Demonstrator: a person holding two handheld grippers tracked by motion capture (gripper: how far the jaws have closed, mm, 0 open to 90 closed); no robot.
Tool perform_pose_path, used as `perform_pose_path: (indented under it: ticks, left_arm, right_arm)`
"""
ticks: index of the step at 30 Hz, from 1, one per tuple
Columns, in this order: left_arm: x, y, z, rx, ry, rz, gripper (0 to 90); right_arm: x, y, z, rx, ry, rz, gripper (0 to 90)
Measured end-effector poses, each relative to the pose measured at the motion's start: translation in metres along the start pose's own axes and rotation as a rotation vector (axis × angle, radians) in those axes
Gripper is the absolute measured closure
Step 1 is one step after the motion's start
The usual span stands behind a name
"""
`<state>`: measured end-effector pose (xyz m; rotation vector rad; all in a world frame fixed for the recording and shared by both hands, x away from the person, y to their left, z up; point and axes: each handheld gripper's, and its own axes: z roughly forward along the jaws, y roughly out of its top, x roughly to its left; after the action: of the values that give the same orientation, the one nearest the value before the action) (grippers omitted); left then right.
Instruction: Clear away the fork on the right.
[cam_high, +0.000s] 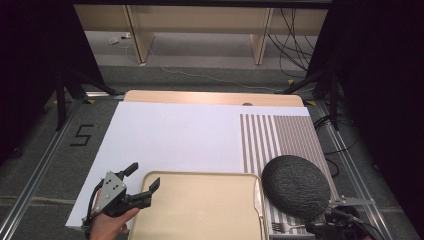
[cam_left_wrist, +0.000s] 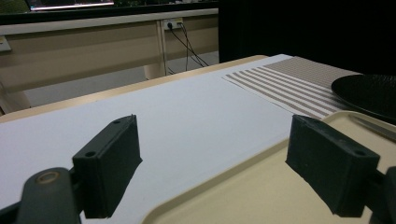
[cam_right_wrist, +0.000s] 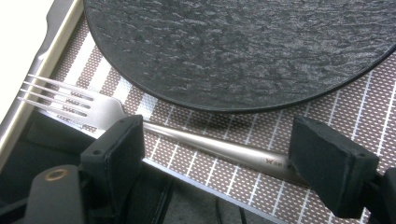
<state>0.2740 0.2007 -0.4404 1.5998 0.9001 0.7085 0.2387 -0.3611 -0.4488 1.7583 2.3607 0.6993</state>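
Note:
My left gripper (cam_high: 144, 176) stands open at the near left. One jaw is over the white sheet (cam_high: 175, 135) and the other over the left corner of a beige tray (cam_high: 200, 210). Its own view has the gripper (cam_left_wrist: 215, 168) straddling the tray's rim (cam_left_wrist: 243, 161) with nothing between the jaws. A black textured plate (cam_high: 295, 185) lies on a striped placemat (cam_high: 280, 135). My right gripper (cam_right_wrist: 215, 163) is open just above a steel fork (cam_right_wrist: 210, 144), which lies on the placemat (cam_right_wrist: 355, 116) in front of the plate (cam_right_wrist: 233, 46). Neither jaw touches the fork.
A knife (cam_high: 257, 197) lies along the tray's right side. The fork (cam_high: 285, 227) sits close to the table's near edge, beside the right gripper (cam_high: 332, 227). Dark curtains and stands flank the table. Cables trail on the floor behind it.

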Motion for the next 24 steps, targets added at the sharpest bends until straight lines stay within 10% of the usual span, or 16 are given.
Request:
perform_pose_path:
  ticks: [6,24]
  left_arm:
    - [0.0,0.0,0.0,0.001,-0.001,0.001,17.0]
    - [0.0,0.0,0.0,0.003,-0.003,0.001,17.0]
  right_arm:
    - [0.001,0.001,0.007,0.01,-0.02,0.017,19.4]
    - [0.006,0.002,0.012,0.084,-0.038,-0.153,26.2]
